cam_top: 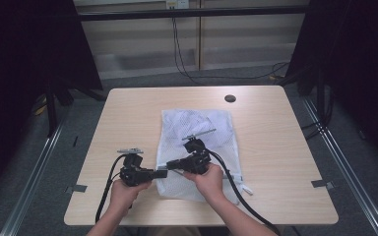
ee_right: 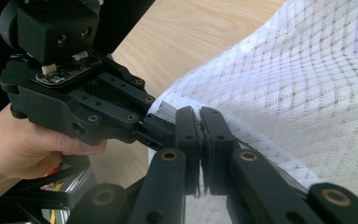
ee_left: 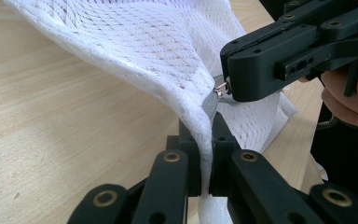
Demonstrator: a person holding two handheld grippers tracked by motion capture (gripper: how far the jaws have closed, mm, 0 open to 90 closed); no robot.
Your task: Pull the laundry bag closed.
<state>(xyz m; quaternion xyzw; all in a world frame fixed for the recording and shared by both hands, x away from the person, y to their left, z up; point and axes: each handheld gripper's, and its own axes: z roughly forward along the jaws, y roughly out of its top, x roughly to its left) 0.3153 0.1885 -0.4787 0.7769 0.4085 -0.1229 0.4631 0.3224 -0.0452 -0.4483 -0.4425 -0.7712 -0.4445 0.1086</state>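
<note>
A white mesh zip bag (cam_top: 202, 130) lies flat on the middle of the wooden table (cam_top: 128, 118). At its lower left edge both grippers meet tip to tip. My left gripper (cam_top: 161, 172) comes in from the left, shut on the bag's edge (ee_left: 191, 84) along the grey zipper tape (ee_left: 209, 105). My right gripper (cam_top: 171, 166) comes in from the right, shut on the small metal zipper pull (ee_left: 220, 88) just beyond the left jaws. In the right gripper view its jaws (ee_right: 200, 122) press together at the mesh edge (ee_right: 307, 93), with the left gripper (ee_right: 161, 128) close beside them.
A round black grommet (cam_top: 230, 98) sits near the table's far edge. A cable trails from each gripper toward the front edge. Dark curtains hang on both sides, and metal rails (cam_top: 34, 172) run along the floor.
</note>
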